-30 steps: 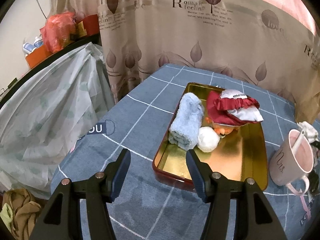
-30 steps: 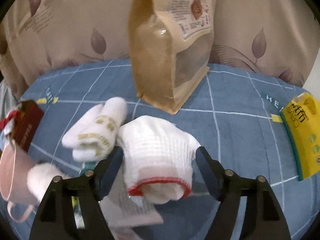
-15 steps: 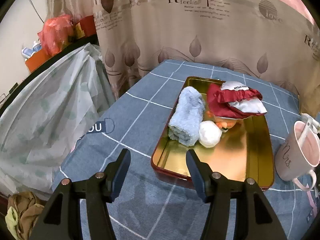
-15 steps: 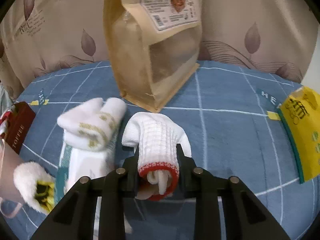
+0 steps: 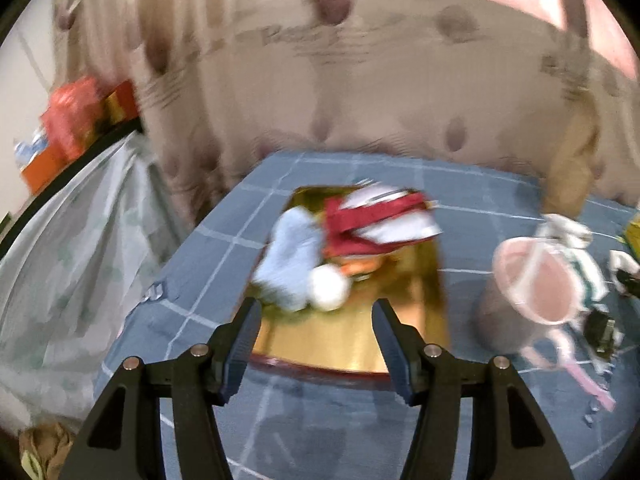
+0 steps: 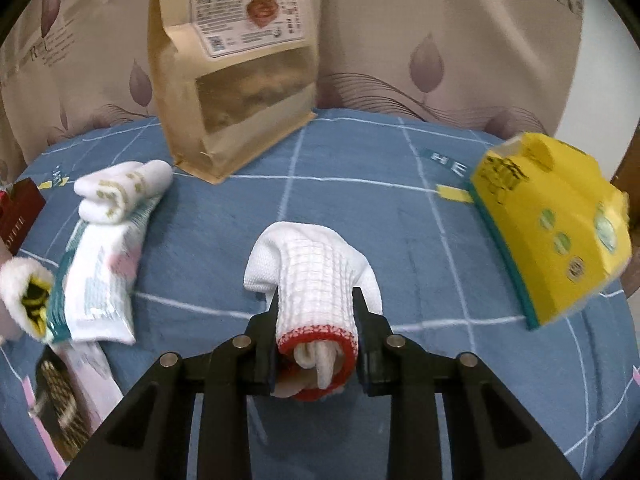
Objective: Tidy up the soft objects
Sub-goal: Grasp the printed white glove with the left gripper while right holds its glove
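Right now my right gripper (image 6: 316,320) pinches the rolled white glove (image 6: 316,280) at its red cuff, above the blue cloth; it feels soft, light, squashy. My left gripper (image 5: 316,312) hangs wide, empty, facing the gold tray (image 5: 416,320).

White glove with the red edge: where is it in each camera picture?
Left wrist view: not in it; this picture shows the gold tray instead.
Right wrist view: the white glove is low in the middle, pinched by the right gripper.
Shared landmark: the blue checked tablecloth lies under everything in both views.
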The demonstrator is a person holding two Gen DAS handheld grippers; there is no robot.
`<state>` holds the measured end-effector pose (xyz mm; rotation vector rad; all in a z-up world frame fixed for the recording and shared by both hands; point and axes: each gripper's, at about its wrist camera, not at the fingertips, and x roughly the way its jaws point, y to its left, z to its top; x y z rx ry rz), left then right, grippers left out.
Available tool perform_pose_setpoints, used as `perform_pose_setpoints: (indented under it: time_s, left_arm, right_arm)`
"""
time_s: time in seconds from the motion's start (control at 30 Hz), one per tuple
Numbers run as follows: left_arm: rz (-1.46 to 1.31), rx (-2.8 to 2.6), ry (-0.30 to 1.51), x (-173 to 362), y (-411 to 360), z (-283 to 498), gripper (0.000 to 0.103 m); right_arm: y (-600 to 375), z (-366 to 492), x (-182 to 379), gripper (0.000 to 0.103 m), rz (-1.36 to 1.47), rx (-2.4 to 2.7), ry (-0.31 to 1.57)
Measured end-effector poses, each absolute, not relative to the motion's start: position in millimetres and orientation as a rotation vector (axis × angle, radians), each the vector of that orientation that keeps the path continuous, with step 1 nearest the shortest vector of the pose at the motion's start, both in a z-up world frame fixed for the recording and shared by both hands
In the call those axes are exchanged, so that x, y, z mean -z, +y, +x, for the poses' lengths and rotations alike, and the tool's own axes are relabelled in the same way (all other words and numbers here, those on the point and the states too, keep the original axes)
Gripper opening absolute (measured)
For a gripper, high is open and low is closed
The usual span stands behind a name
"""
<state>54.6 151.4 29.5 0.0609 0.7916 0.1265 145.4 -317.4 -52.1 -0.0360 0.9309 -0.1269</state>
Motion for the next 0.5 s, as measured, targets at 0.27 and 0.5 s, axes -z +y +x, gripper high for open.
perform_pose_setpoints:
  time_s: [0.27, 0.5]
  left_arm:
    - [0.129, 0.093, 0.739, -66, 68, 62, 0.062]
    - [0.117, 0.285, 0.780, -71, -10, 84, 0.062]
  right_arm:
    - [-332, 127, 54, 0.026, -0.041, 0.136, 0.914]
    - [-331, 129, 56, 0.026, -0.057, 0.139, 0.917]
